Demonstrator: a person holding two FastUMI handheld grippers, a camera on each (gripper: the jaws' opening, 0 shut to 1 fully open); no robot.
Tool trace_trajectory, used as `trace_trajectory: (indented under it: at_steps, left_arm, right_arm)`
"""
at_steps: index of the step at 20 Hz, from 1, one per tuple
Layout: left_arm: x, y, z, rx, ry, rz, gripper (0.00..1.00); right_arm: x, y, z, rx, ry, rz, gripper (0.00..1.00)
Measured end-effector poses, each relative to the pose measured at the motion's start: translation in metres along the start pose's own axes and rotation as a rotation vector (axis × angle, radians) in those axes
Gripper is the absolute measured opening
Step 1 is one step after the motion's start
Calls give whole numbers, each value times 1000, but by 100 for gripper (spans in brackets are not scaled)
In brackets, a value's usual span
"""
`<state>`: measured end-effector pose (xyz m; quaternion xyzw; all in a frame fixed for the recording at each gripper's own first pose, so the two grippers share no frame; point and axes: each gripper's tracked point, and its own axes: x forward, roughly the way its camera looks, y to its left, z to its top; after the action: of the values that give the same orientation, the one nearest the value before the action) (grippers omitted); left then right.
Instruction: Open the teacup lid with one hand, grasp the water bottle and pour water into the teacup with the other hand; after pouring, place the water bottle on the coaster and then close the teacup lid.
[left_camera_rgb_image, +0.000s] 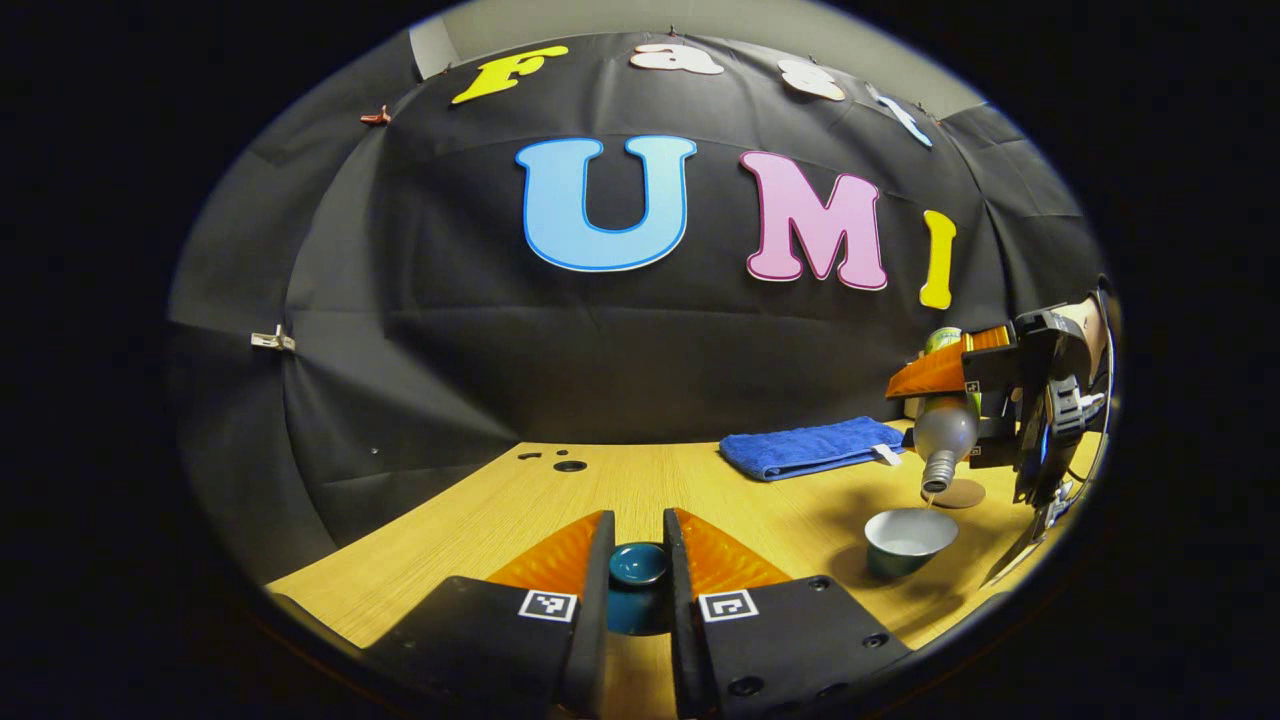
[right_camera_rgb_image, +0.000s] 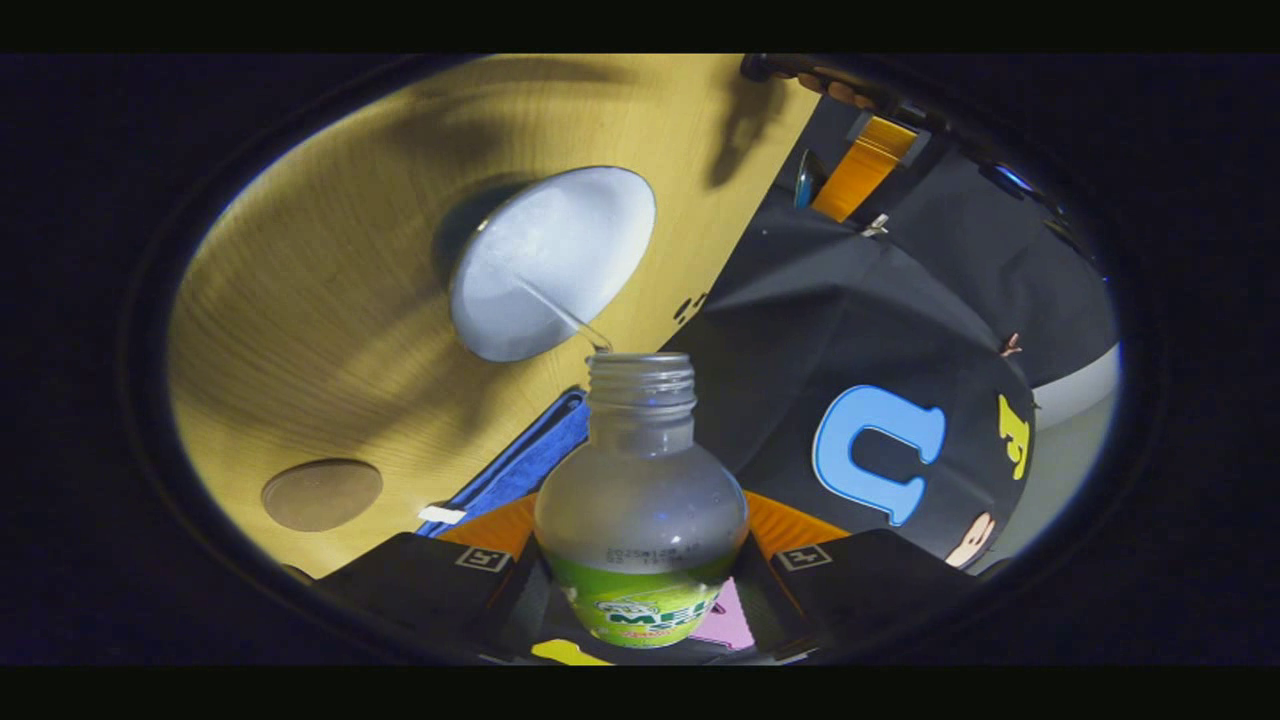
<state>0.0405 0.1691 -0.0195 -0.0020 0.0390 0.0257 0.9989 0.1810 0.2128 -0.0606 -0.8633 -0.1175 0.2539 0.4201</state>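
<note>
The left gripper (left_camera_rgb_image: 638, 570) has its jaws closed on the glossy teal teacup lid (left_camera_rgb_image: 638, 565), held above the pale wood-grain counter (left_camera_rgb_image: 480, 530). The right gripper (right_camera_rgb_image: 640, 570) clamps the frosted clear plastic water bottle (right_camera_rgb_image: 640, 490) with a green label, tipped neck-down, a thin stream falling into the open round teal teacup (left_camera_rgb_image: 908, 540) with a pale inside. Just beyond lie a round brown coaster (right_camera_rgb_image: 322, 494) and a folded blue towel (left_camera_rgb_image: 810, 447).
</note>
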Motion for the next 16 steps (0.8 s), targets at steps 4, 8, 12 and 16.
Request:
trace_trajectory:
  at_steps: [4,8,12,16]
  left_arm:
    - [1,0,1,0,0,-4,30]
    - [1,-1,1,0,0,-4,32]
    - [1,-1,0,0,0,-4,31]
    - [1,0,1,0,-1,-4,30]
  right_arm:
    - [0,3,3,-22,-11,6,80]
    - [-1,1,5,-31,-21,1,80]
    - [-1,0,6,-39,-22,0,80]
    - [-3,1,6,-48,-28,2,78]
